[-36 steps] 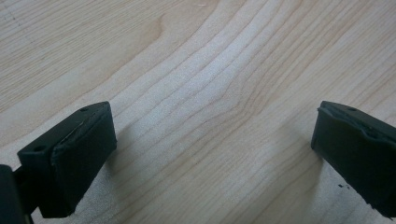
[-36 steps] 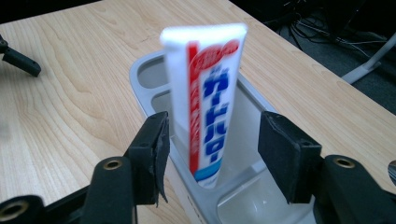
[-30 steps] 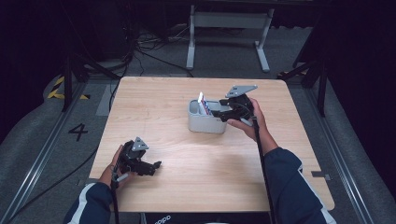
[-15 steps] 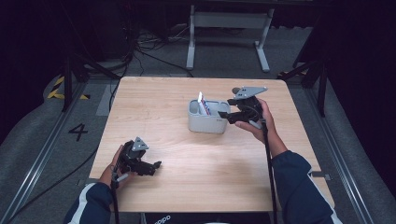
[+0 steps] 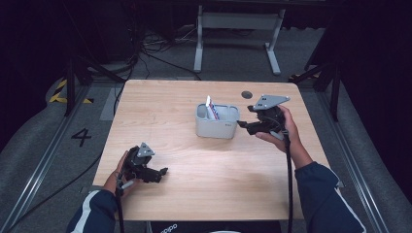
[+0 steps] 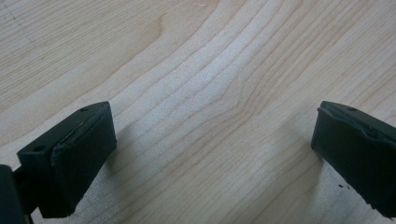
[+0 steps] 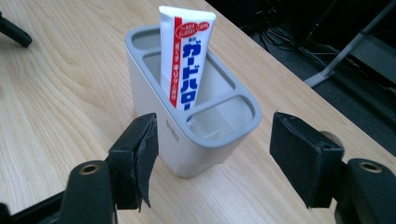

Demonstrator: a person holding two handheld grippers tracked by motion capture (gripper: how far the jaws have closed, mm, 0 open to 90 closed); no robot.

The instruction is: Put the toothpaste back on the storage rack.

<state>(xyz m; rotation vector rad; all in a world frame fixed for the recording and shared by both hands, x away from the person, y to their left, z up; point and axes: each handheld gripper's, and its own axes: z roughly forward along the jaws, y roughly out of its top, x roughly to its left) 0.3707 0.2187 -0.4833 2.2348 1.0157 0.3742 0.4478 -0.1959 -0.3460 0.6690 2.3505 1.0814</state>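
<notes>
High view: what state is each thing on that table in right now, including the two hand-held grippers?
Toothpaste tube: upright in the holder's middle compartment, leaning a little.
Grey holder: upright on the table, end compartments look empty.
Right hand-held gripper: jaws just opening, pads off the holder, its near end between them.
Left hand-held gripper: open, nothing between the jaws, low over the wooden table.

The tube (image 7: pixel 184 58) standing in the holder (image 7: pixel 154 93) bears large blue Japanese katakana down its white face, reading ガードハロー, beside a red stripe with small white characters too fine to read. More small red print sits at its top edge, also unreadable. The holder's front wall carries a small embossed word (image 7: pixel 172 132), too faint to make out. On the floor left of the table, a black numeral 4 (image 5: pixel 81 137) is marked.
</notes>
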